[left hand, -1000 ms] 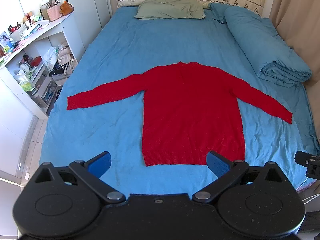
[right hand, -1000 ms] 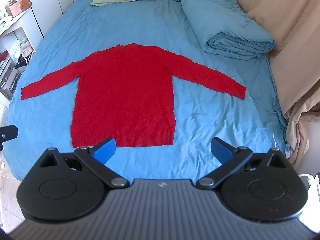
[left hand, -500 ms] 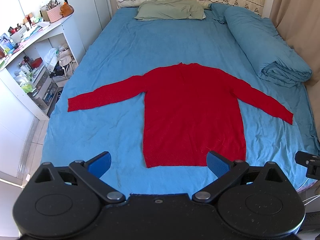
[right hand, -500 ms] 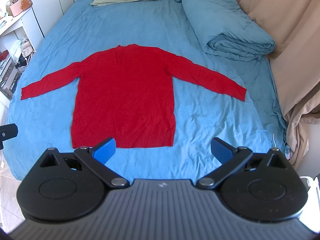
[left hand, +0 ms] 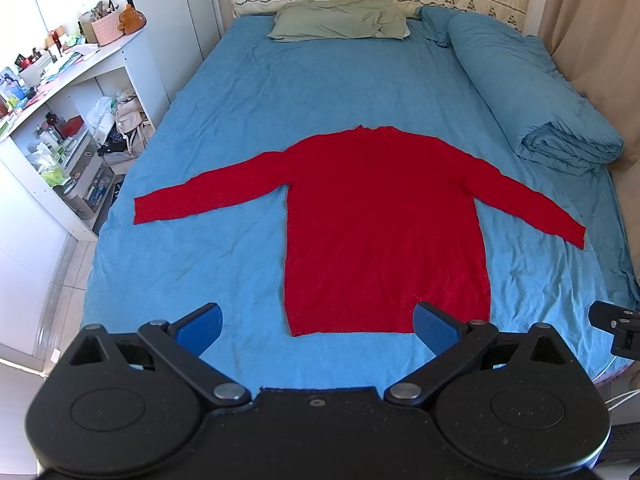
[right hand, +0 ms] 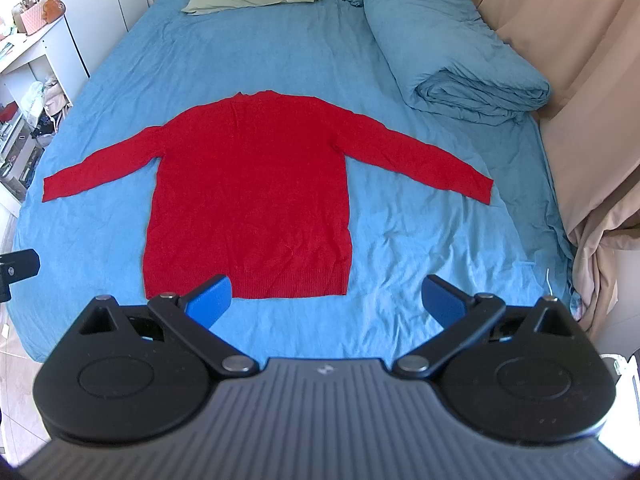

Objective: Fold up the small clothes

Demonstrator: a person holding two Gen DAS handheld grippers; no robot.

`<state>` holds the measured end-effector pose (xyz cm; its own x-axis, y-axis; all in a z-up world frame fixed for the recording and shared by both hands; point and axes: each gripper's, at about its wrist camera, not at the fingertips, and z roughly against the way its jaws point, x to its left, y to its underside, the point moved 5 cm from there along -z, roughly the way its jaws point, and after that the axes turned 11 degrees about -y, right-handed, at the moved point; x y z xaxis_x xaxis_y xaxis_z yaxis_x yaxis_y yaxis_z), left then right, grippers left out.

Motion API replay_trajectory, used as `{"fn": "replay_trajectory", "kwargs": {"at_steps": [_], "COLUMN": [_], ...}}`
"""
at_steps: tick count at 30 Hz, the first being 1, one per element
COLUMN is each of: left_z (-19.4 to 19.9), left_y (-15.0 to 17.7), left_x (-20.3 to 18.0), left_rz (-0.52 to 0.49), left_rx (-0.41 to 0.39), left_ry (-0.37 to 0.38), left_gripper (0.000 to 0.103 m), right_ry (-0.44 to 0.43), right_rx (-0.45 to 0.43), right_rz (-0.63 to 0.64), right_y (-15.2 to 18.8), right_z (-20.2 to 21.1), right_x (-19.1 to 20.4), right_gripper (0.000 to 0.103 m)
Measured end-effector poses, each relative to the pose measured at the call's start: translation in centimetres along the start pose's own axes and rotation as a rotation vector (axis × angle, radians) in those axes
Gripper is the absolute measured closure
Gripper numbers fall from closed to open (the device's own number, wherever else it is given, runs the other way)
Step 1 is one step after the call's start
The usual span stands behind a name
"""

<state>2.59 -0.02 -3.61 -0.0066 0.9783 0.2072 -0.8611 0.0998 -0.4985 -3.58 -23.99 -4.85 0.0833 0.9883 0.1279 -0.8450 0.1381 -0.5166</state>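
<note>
While both grippers barely drift at the bed's (left hand: 248,92) foot edge, left gripper (left hand: 318,322) and right gripper (right hand: 328,300) hang wide open and empty; the red sweater (left hand: 384,216) lies flat, unfolded.

Both your wrist cams look down the blue-sheeted bed (left hand: 280,92) from its foot, sharing the flat red knit sweater (left hand: 384,224) ahead.

The sweater (left hand: 384,220) lies flat on the bed (left hand: 248,92), sleeves spread left and right, hem near and collar far. At the far end lies a pillow (left hand: 340,24), with a rolled duvet (left hand: 528,92) along the bed's right side. A shelf unit (left hand: 60,120) stands left of the bed, curtains (right hand: 580,80) to the right.
</note>
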Motion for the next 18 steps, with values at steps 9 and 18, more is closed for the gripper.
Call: {"fn": "replay_trajectory", "kwargs": {"at_steps": [9,18], "left_z": [-0.02,-0.07], "left_y": [-0.28,-0.38], "left_x": [-0.01,0.18], "left_rz": [0.001,0.007], "left_rx": [-0.001,-0.003], "left_ry": [-0.003,-0.003], "left_gripper": [0.0,0.0], "right_ry": [-0.004,-0.009], "right_rx": [-0.001,0.0], "right_rz": [-0.004,-0.003], "right_y": [-0.12,-0.25], "right_z": [0.15,0.25], "right_x": [0.02,-0.02], "right_gripper": [0.0,0.0]}}
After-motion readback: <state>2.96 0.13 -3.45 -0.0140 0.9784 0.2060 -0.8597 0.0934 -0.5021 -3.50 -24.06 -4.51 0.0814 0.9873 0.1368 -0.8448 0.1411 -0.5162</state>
